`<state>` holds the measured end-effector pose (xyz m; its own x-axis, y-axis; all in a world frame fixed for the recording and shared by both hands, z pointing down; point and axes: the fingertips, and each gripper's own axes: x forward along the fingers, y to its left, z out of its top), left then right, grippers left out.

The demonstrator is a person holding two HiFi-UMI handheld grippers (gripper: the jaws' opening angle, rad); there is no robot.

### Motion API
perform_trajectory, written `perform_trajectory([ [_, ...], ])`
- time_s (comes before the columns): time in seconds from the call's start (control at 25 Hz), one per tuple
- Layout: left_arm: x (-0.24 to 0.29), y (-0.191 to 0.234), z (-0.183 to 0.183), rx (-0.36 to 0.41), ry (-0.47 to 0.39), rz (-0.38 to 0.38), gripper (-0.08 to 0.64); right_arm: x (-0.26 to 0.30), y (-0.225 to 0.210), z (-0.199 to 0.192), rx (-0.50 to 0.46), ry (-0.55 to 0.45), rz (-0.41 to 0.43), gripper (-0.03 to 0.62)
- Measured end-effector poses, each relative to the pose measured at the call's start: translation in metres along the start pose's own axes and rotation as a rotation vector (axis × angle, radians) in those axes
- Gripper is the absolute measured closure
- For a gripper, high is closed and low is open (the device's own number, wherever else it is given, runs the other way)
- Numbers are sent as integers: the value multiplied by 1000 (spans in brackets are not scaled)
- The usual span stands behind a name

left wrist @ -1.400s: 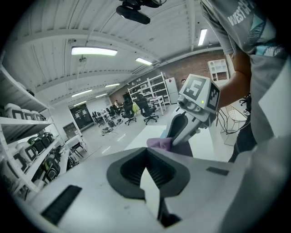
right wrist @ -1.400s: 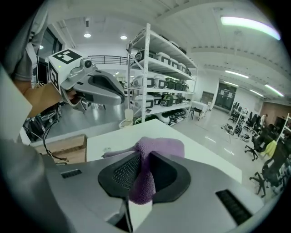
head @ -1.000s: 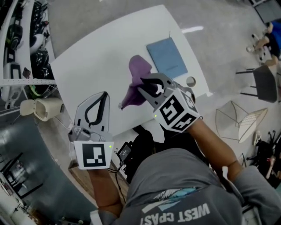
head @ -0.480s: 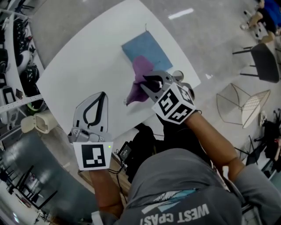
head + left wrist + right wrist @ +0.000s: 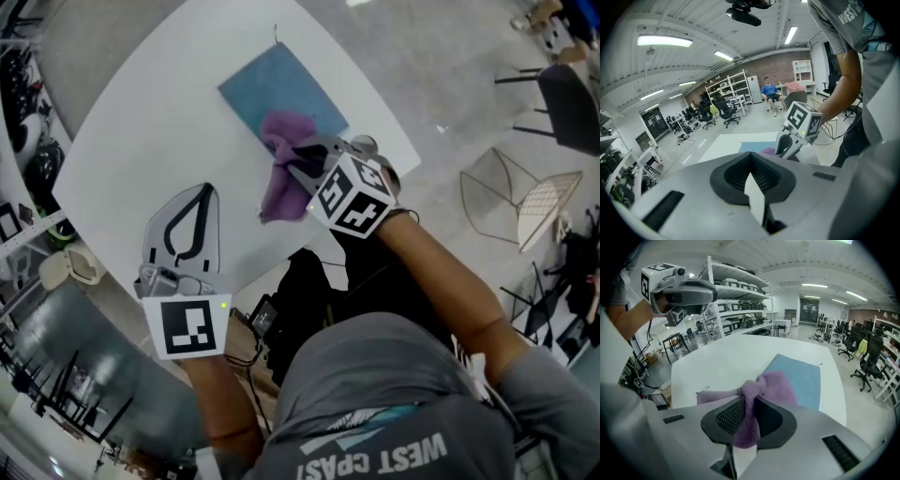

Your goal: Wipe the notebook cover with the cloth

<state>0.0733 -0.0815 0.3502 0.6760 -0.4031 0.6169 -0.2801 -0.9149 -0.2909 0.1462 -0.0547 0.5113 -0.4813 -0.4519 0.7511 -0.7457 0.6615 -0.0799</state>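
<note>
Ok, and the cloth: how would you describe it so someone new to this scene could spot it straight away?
Start at the white table and find the blue notebook lying flat on it. Over the notebook's near end is the cloth, pinched between the jaws of the right gripper. It is the only purple, fuzzy, crumpled thing there, set against a flat blue cover and a bare white top.

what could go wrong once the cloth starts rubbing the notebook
The notebook lies loose on the table, and the left gripper is shut and away from it, so a wipe may just push it along. The cloth is bunched in the right gripper, so only a small wad may touch the cover.
</note>
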Motion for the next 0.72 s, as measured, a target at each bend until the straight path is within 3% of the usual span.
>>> perform_trajectory([
  [0.12,9,-1,1,-4,2,-7,560,-10,-20,-12,49,-6,-28,505],
  [0.44,17,1,-1,-16,1,-15,560,-59,-94,-65,211,31,-199,505],
  [0.56,15,3,-4,-26,2,-9,560,-54,-87,-56,197,31,-175,505],
  [0.72,5,10,-18,-45,15,8,560,-13,-35,-22,122,28,-48,505],
])
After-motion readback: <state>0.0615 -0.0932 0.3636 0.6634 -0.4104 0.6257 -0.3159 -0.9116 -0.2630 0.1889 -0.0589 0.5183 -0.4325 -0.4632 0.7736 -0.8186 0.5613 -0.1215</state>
